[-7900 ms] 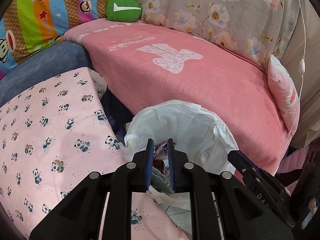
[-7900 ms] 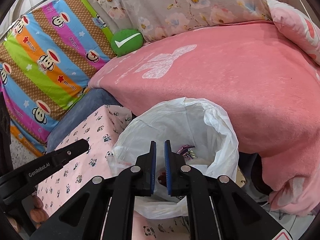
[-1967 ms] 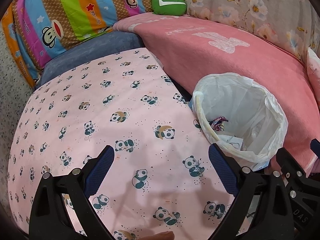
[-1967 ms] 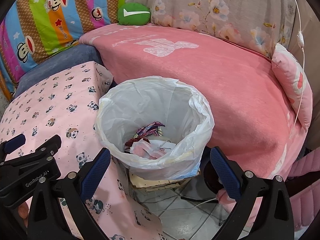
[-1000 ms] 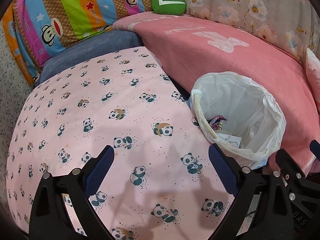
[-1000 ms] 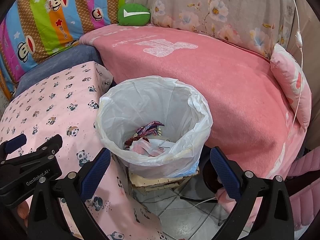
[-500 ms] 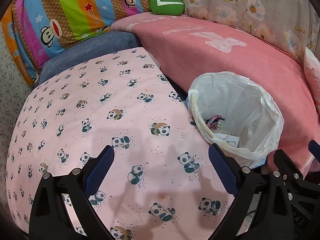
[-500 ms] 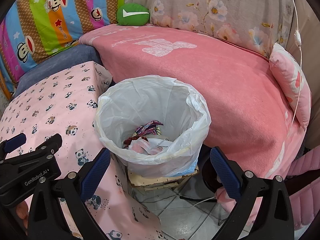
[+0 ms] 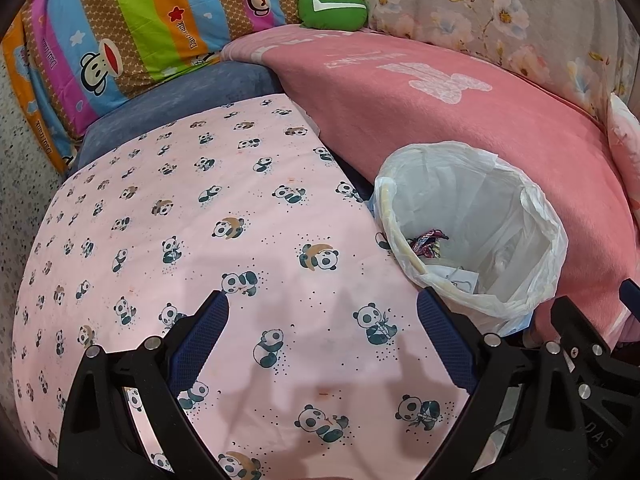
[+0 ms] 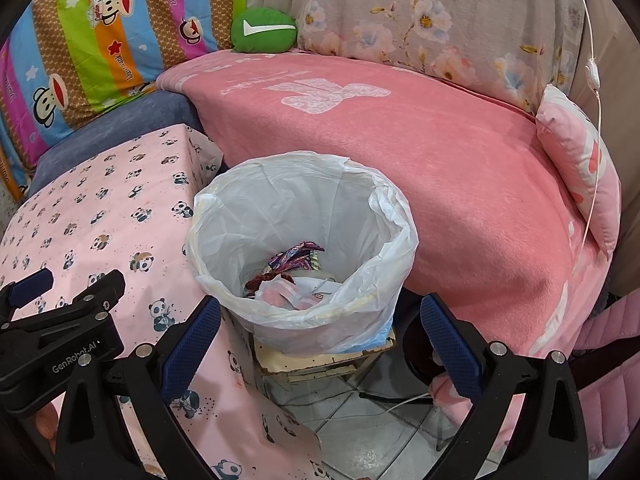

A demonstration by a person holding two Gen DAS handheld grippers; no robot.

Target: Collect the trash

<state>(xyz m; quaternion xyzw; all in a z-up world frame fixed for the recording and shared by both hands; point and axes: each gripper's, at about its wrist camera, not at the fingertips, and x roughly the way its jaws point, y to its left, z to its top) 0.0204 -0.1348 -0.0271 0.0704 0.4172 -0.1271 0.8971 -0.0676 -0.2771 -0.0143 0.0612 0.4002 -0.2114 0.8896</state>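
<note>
- Trash (image 10: 294,270): wrappers and crumpled paper lie at the bottom of the bin (image 10: 208,240), which is lined with a white plastic bag and stands on a small wooden stool (image 10: 320,360) between the table and the sofa.
- Change: about eight seconds ago both grippers were nearly closed directly above the bin mouth, the left pinching a wrapper; now both are spread and drawn back, so the pieces they carried have evidently been dropped in.
- Left gripper (image 9: 322,328): jaws wide open and empty, hovering over the table (image 9: 200,208), whose panda-print cloth shows no trash in either view.
- Right gripper (image 10: 320,328): jaws wide open and empty, framing the bin from the near side.
- Surroundings: pink blanket (image 10: 420,152) on the sofa just behind the bin, a green cushion (image 10: 264,30) at the back, tiled floor below.
- Reading: with nothing visible left to pick up, collection appears finished or close to it; areas outside the two views cannot be judged.
</note>
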